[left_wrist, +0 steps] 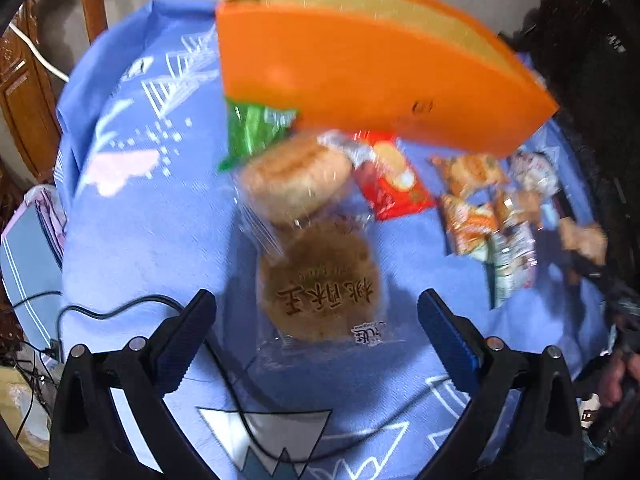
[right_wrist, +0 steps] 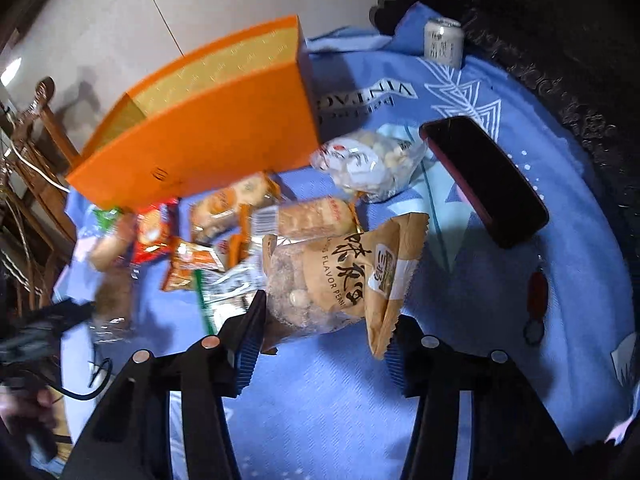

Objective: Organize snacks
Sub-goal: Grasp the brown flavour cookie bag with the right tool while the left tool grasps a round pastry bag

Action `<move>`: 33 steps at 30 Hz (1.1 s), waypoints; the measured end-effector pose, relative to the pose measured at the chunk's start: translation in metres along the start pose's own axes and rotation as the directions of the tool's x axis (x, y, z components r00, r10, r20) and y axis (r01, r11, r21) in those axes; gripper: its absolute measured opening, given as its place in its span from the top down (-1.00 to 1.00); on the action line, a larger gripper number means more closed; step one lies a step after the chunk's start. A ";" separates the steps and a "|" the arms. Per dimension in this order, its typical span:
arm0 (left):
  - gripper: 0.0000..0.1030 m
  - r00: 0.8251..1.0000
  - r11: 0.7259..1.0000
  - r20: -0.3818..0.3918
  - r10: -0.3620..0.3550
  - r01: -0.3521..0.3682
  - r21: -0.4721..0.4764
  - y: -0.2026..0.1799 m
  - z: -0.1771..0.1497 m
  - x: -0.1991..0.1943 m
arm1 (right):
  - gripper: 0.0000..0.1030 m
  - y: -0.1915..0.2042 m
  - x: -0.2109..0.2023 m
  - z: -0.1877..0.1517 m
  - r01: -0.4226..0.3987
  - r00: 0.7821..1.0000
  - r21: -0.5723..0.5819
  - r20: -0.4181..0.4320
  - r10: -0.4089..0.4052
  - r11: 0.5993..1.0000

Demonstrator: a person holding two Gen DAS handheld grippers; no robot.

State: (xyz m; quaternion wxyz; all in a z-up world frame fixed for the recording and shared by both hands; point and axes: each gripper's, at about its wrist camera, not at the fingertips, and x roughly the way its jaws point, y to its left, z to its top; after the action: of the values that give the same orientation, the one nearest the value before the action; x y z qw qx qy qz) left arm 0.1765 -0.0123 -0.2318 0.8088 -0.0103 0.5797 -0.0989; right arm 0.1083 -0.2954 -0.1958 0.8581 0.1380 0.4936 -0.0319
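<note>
Although the orange box (left_wrist: 360, 80) stands open at the far side of the blue patterned cloth (left_wrist: 140, 240), what shows of its inside is bare yellow lining, so by my reading the sorting has hardly begun; its floor is hidden.

Nearly every snack lies loose on the cloth in front of the box. Seen by the left wrist camera, a dark round pastry (left_wrist: 320, 284) in clear wrap lies nearest, with a paler round pastry (left_wrist: 296, 176) just beyond it, overlapping its far edge. A green packet (left_wrist: 252, 128) and a red packet (left_wrist: 392, 184) sit against the box's near wall. Further right is a cluster of small orange packets (left_wrist: 472, 196).

The left gripper (left_wrist: 316, 344) hangs over the dark pastry with jaws wide and nothing in them. The right gripper (right_wrist: 324, 344) has its jaws partly drawn in on either side of a tan peanut bag (right_wrist: 344, 276); the pads appear to meet the bag's edges, so I judge it gripped, though the bag still rests low. A white snack bag (right_wrist: 368, 164) lies beyond.

Left to do: practically everything, both pastries and all packets into the box.
</note>
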 end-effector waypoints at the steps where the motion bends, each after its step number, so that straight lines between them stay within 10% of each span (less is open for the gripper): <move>1: -0.92 1.000 1.000 -0.016 -0.003 0.003 -0.007 -0.001 0.000 0.008 | -0.03 0.001 -0.002 0.000 -0.008 1.000 0.004 0.000 0.008 1.000; 6: -0.87 0.998 1.000 -0.058 -0.007 0.006 -0.018 -0.006 -0.001 0.034 | -0.04 0.014 -0.009 -0.003 -0.032 0.999 -0.008 -0.001 0.032 0.999; 9: -0.48 0.999 1.000 -0.042 0.004 -0.004 -0.004 -0.005 -0.002 0.036 | -0.04 0.023 -0.008 -0.003 -0.038 0.999 -0.033 -0.002 0.038 0.999; 22: -0.37 0.999 0.999 0.011 -0.042 0.041 0.026 0.009 -0.025 -0.001 | -0.04 0.041 -0.018 -0.004 -0.064 0.998 -0.087 0.021 0.066 0.994; 27: 0.06 0.997 0.997 0.048 -0.067 0.065 0.038 0.007 -0.031 -0.023 | -0.04 0.049 -0.022 -0.004 -0.078 0.996 -0.107 0.030 0.081 0.991; 31: 0.06 0.999 0.997 0.010 -0.045 0.044 0.058 0.006 -0.035 -0.013 | -0.04 0.053 -0.024 -0.007 -0.089 0.995 -0.121 0.025 0.093 0.989; 33: -0.28 1.000 0.999 -0.006 -0.025 0.025 0.040 0.006 -0.036 -0.006 | -0.04 0.054 -0.026 -0.007 -0.091 0.995 -0.125 0.028 0.095 0.988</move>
State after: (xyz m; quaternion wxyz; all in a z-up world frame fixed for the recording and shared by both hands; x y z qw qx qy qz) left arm 0.1419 -0.0023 -0.2388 0.8060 -0.0011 0.5796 -0.1205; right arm 0.0992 -0.2434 -0.1656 0.8738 0.1069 0.4729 0.0363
